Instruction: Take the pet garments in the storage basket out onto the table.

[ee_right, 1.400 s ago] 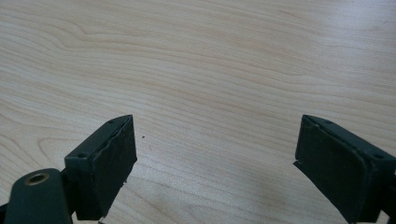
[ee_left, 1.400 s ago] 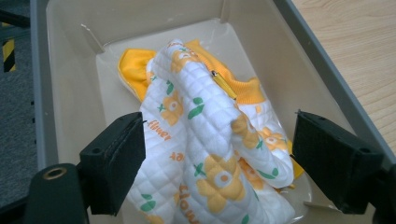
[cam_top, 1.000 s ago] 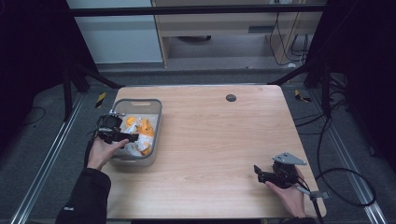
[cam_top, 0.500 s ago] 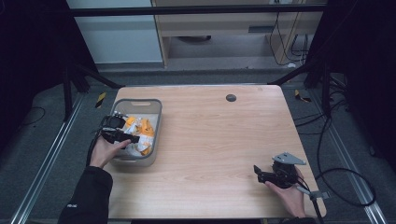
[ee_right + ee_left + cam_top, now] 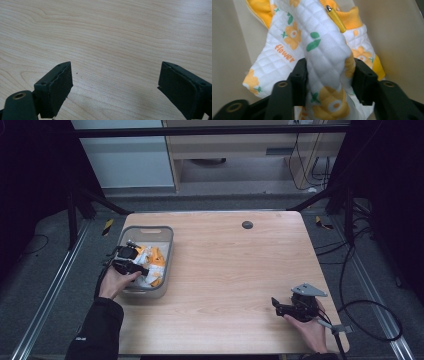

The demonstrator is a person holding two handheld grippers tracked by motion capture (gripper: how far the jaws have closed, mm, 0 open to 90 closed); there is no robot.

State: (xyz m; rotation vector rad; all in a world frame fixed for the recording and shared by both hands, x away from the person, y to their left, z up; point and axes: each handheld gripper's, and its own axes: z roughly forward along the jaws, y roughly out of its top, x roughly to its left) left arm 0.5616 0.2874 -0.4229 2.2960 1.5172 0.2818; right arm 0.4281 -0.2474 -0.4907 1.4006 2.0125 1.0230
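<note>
Dim room, tabletop point(image 5: 225, 265) evenly lit from overhead, surroundings beyond tabletop near black, high view soft and grainy, faint jaw shadows on tabletop, close-up cloth point(image 5: 322, 50) slightly blurred

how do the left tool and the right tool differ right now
The left tool has its jaws pressed on a fold of the white quilted garment with orange flowers; the right tool has its jaws wide apart with nothing between them. The left tool reaches into the grey bin at the table's left edge; the right tool sits over bare wooden table near the front right corner. Both are hand-held, with black jaws.
</note>
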